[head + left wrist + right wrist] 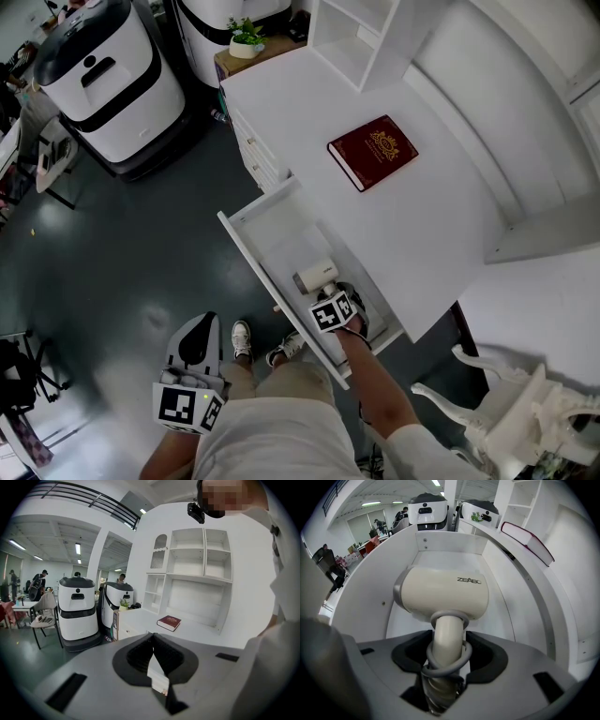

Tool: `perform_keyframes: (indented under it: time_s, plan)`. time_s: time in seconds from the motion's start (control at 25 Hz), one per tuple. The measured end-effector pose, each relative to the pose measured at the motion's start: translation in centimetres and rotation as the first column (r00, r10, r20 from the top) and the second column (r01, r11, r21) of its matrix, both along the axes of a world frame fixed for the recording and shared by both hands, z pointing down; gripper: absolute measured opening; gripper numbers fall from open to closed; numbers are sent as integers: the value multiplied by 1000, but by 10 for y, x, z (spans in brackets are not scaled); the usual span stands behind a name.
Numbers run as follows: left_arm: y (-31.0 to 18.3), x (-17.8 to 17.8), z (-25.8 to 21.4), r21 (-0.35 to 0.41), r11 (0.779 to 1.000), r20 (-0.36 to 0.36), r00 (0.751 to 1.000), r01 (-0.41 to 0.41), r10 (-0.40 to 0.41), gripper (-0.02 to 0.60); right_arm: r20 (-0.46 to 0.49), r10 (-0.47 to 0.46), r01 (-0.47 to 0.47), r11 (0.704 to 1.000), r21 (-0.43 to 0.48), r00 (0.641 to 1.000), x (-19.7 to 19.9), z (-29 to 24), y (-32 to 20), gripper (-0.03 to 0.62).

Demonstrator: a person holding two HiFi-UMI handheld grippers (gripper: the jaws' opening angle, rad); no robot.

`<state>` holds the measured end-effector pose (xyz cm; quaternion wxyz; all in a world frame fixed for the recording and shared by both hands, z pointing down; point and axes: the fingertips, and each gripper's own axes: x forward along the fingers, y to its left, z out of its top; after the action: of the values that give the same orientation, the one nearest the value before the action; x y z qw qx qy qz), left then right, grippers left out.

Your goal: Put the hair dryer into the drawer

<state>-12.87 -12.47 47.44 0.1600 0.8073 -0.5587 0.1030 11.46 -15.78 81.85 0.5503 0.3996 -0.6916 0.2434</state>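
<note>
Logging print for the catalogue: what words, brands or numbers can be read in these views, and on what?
"ZEABO" (last letter unsure): on the cream body of the hair dryer, right gripper view.
Gold cover print on the red book: too small to read.
Nothing else is legible.

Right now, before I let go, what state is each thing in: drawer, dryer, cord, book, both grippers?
drawer: pulled open.
hair dryer: inside the drawer, gripped by its handle.
cord: wound round the handle.
right gripper: shut on the hair dryer.
left gripper: shut, empty, away from the drawer.
book: closed, lying flat on the desk top.
</note>
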Motion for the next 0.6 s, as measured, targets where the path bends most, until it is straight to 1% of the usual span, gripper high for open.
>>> perform_keyframes:
  time_s: [0.48, 0.6]
  plan:
    - [3, 3, 0, -2, 1000, -1, 1000, 1, -1, 15, -22, -30, 31, 999, 35, 999, 5, -2, 1, 233]
    - [3, 3, 1, -4, 1000, -2, 1000, 0, 0, 15, -22, -31, 32, 999, 31, 999, 5, -1, 1, 233]
